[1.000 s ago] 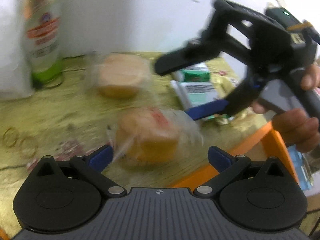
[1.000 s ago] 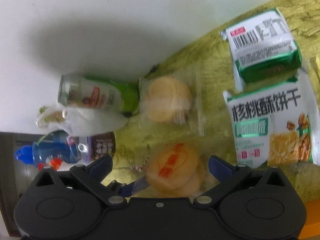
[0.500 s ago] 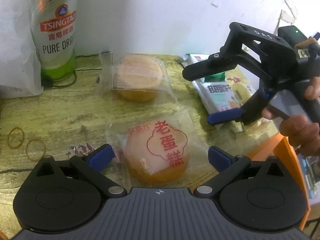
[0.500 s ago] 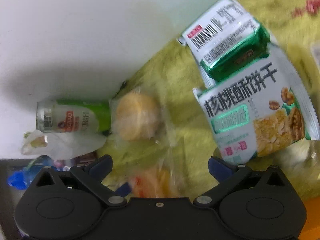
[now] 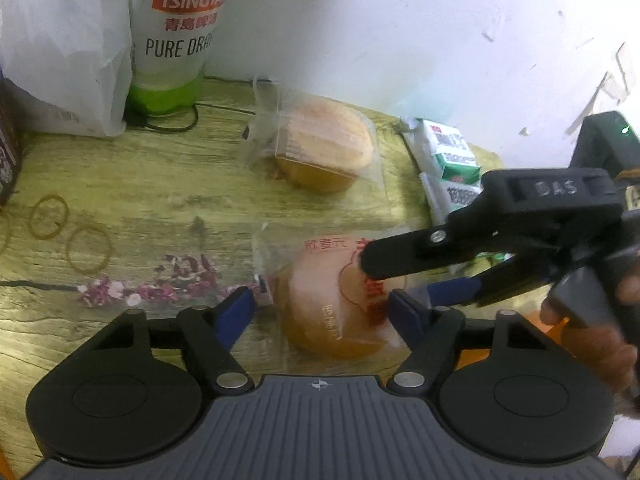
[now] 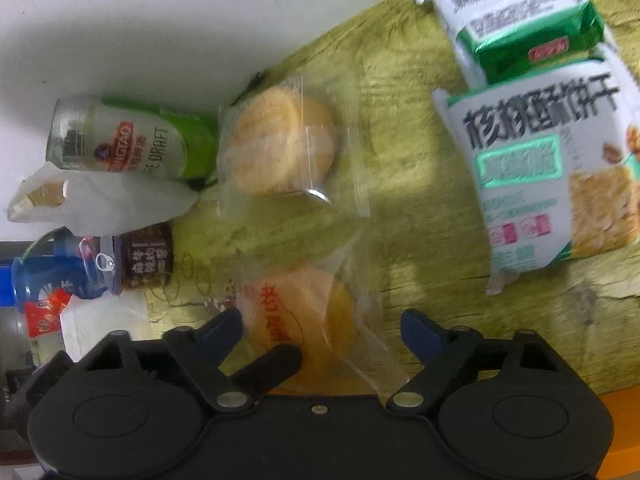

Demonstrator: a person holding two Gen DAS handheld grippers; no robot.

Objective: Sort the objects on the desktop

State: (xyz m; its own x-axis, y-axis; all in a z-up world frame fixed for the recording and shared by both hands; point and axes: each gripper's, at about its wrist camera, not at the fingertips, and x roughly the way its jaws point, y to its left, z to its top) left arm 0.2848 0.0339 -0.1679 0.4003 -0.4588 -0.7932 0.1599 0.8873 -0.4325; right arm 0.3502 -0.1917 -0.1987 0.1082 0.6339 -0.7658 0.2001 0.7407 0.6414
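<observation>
- Cake packet with red print (image 5: 340,312) lies on worktop (image 5: 160,208), between pads of left tool (image 5: 320,312); jaws just been closing, contact unclear.
- Right tool (image 6: 320,332) jaws also closing, straddling same packet, not pinching.
- Left view only: hand (image 5: 592,328) on right tool.
- Right view only: full biscuit pack (image 6: 552,168), blue bottle (image 6: 52,272).
- Beer can (image 5: 176,36) in both.

Beer can (image 5: 176,36), upper left: "TSINGTAO", "PURE DRAFT". Right gripper (image 5: 404,284) arm: "DAS". Biscuit packet (image 6: 548,168), right: "核桃酥饼干".
</observation>
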